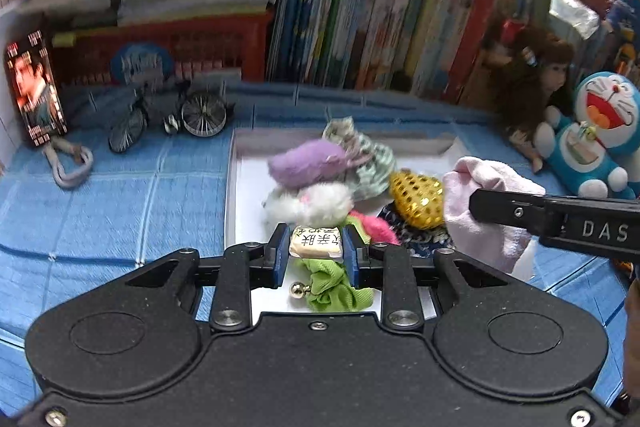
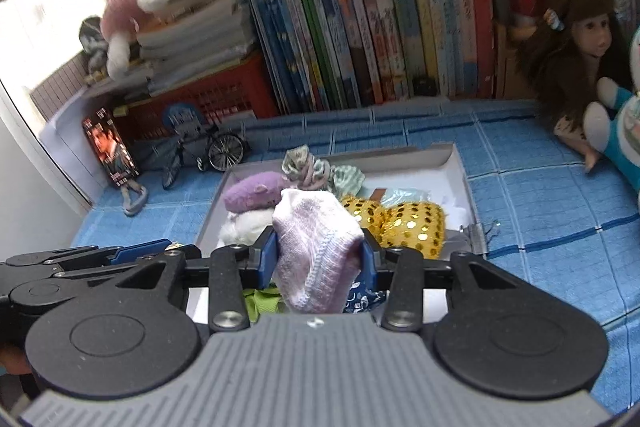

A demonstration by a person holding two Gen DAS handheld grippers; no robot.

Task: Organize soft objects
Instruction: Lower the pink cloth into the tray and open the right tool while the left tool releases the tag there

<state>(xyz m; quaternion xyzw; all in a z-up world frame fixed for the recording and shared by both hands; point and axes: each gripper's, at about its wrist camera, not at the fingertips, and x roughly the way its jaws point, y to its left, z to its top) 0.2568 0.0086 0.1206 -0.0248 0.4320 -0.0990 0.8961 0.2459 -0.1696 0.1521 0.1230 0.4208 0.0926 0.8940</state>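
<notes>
A shallow white box (image 1: 232, 187) (image 2: 460, 163) on the blue mat holds several soft things: a purple plush (image 1: 304, 163) (image 2: 252, 193), a white fluffy toy (image 1: 316, 205), a green-white scrunchie (image 1: 360, 155) (image 2: 316, 167), a gold sequin pouch (image 1: 416, 199) (image 2: 412, 227). My left gripper (image 1: 316, 251) is shut on a small cream pouch with printed characters (image 1: 316, 243), above a green cloth with a bell (image 1: 336, 285). My right gripper (image 2: 320, 259) is shut on a pale pink knitted sock (image 2: 316, 247) (image 1: 476, 203) over the box's near right side.
Books (image 2: 380, 47) line the back wall beside a red crate (image 1: 180, 51). A toy bicycle (image 1: 172, 119) and photo card (image 1: 36, 87) stand at left. A doll (image 2: 580, 39) and a Doraemon plush (image 1: 596, 131) sit at right. A pink plush (image 2: 132, 11) lies on stacked books.
</notes>
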